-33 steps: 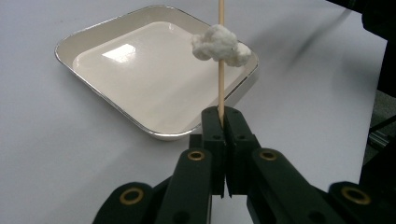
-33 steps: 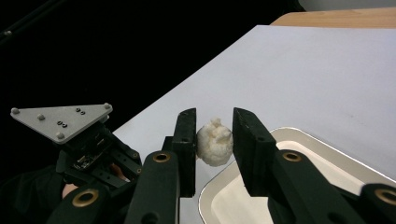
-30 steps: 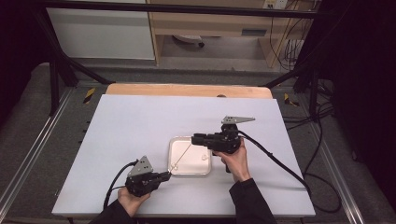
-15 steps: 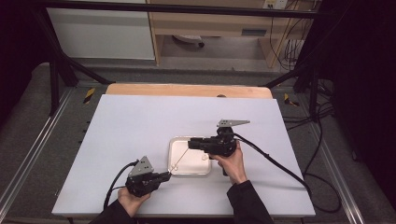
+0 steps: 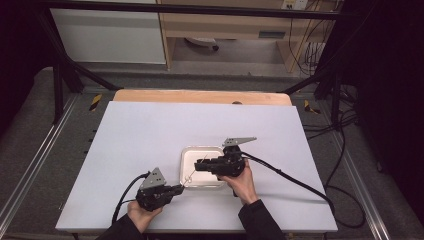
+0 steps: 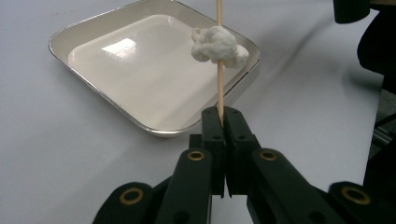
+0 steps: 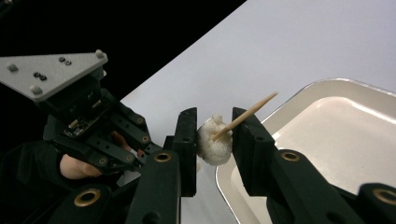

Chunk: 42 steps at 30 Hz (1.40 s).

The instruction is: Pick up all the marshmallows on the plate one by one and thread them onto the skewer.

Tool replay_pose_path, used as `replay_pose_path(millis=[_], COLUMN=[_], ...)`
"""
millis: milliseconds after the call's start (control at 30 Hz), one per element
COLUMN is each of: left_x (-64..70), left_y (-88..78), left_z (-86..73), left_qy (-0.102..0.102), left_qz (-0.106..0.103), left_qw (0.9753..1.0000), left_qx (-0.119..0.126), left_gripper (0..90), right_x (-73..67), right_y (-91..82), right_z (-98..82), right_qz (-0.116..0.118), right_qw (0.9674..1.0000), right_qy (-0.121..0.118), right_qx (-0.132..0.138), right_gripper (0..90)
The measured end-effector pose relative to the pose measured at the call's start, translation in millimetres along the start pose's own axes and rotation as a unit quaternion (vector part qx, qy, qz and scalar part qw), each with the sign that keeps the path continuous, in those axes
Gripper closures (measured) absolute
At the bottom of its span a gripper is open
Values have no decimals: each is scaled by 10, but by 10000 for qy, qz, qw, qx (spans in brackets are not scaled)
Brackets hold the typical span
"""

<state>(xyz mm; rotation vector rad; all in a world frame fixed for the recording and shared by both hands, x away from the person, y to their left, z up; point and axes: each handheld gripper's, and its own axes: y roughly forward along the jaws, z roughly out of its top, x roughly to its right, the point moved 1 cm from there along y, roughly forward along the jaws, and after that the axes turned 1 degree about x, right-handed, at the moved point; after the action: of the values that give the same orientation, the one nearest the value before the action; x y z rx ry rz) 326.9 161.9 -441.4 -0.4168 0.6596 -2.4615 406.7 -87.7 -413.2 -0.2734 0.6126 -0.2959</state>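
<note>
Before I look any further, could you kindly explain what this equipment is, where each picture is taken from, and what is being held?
A person sits at a white table and holds a hand-operated two-jaw gripper in each hand; there is no robot arm. The high view looks down from above. The other two pictures come from small cameras riding on each gripper, looking along its black jaws.

On the table lies a shallow white tray. The left gripper is shut on a thin wooden skewer, which has a white fluffy lump speared on it, held above the tray. The right gripper has its jaws on either side of that lump, close to it; whether they squeeze it, I cannot tell.
</note>
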Motion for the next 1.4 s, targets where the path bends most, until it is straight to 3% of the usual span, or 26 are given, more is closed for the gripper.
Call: replay_pose_path(millis=[533, 767, 967, 1100, 1400], left_x=[8, -16, -22, -27, -38], left_y=[34, 11, 8, 2, -11], left_z=[-2, -4, -8, -11, -14], left_qy=[9, -2, -23, -23, -48], left_qz=[-42, 3, 28, 49, 49], left_qw=[10000, 10000, 10000, 10000, 10000], left_qx=[-70, -75, -67, -80, -68], left_gripper=[882, 882, 882, 882, 881], right_x=[-44, -70, -91, -71, 30], right_y=[75, -21, -127, -192, -288], right_z=[-118, -72, -30, -40, -125], right_qz=[-26, -350, -733, -875, -1315], right_qw=[9998, 9980, 9925, 9906, 9821], right_qy=[-104, -487, -950, -1023, -1268], right_qx=[-145, -177, -219, -232, -464], right_gripper=[710, 484, 319, 245, 106])
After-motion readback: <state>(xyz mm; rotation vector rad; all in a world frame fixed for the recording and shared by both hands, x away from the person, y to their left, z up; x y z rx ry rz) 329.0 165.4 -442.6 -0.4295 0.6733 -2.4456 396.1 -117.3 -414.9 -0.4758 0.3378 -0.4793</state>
